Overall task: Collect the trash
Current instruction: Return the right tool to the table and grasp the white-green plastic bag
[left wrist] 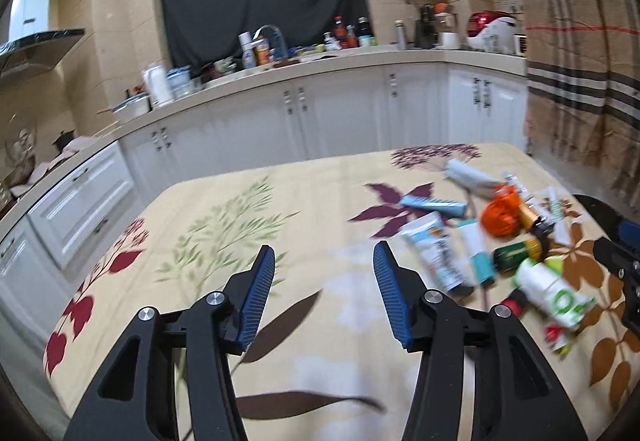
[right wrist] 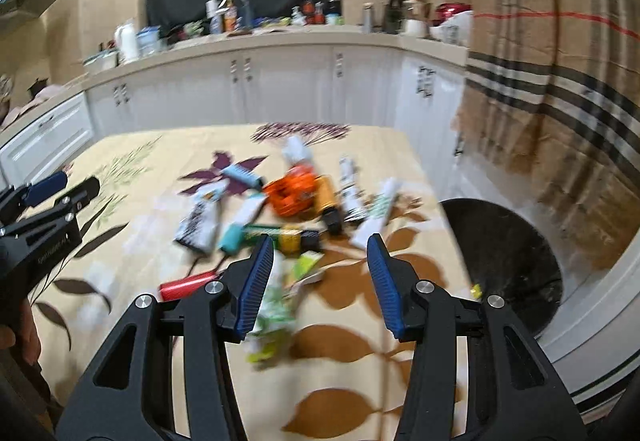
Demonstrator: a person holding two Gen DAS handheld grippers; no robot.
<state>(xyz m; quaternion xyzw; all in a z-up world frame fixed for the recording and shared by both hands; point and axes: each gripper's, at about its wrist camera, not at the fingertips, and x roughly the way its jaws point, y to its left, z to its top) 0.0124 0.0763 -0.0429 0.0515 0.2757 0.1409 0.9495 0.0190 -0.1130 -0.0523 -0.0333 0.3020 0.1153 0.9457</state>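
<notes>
A heap of trash lies on the flowered tablecloth (left wrist: 224,241): tubes (left wrist: 436,257), an orange crumpled wrapper (left wrist: 502,215), a green-and-white packet (left wrist: 556,293), a red cap (left wrist: 516,303). My left gripper (left wrist: 324,285) hangs open over bare cloth, left of the heap, nothing between its fingers. In the right wrist view the same heap shows: the orange wrapper (right wrist: 292,193), a teal-capped tube (right wrist: 240,225), a red cylinder (right wrist: 186,287). My right gripper (right wrist: 320,281) is open above the near edge of the heap; a blurred green-white packet (right wrist: 276,317) lies just under its left finger.
A black-lined bin (right wrist: 508,265) stands off the table's right side. White cabinets (left wrist: 340,113) and a cluttered counter (left wrist: 320,61) run behind the table. A striped curtain (right wrist: 560,61) hangs at the right. The left gripper (right wrist: 48,217) and a hand show at the right wrist view's left edge.
</notes>
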